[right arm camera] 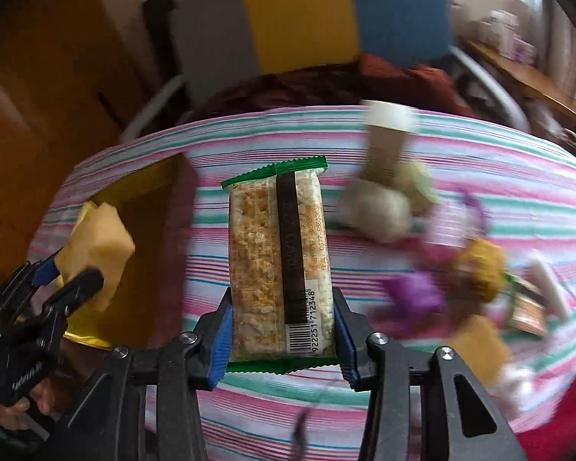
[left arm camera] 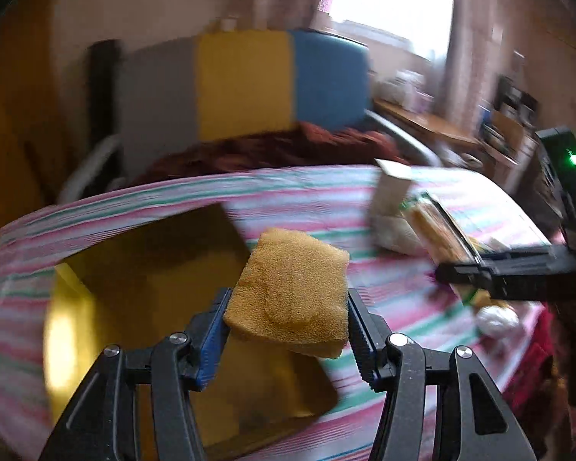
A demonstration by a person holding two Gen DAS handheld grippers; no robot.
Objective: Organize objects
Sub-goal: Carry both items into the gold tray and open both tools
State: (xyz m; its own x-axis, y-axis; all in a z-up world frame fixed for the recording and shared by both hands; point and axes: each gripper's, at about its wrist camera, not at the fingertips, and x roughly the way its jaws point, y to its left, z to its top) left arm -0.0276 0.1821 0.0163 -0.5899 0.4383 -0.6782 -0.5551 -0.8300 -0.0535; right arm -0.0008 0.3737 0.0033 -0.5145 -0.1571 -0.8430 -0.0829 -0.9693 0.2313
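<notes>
Sponge (left arm camera: pixel 288 292) pinched in left gripper (left arm camera: pixel 286 330) jaws; cracker packet (right arm camera: pixel 280 265) clamped in right gripper (right arm camera: pixel 282 340).

Landmark: yellow box (left arm camera: pixel 146 269) on the striped cloth (right arm camera: pixel 288 403); its open top is unblocked apart from the sponge (left arm camera: pixel 292 292) gripped by the left gripper (left arm camera: pixel 286 330) just above its right edge. Right of box, a bare strip of cloth lies under the cracker packet (right arm camera: pixel 280 261) clamped in the right gripper (right arm camera: pixel 282 345). Further right, clutter blocks passage: white carton (right arm camera: pixel 388 142), pale lumps, purple wrappers (right arm camera: pixel 414 292), another sponge (right arm camera: pixel 476 342); behind box, a chair (left arm camera: pixel 242 84) with red fabric.
</notes>
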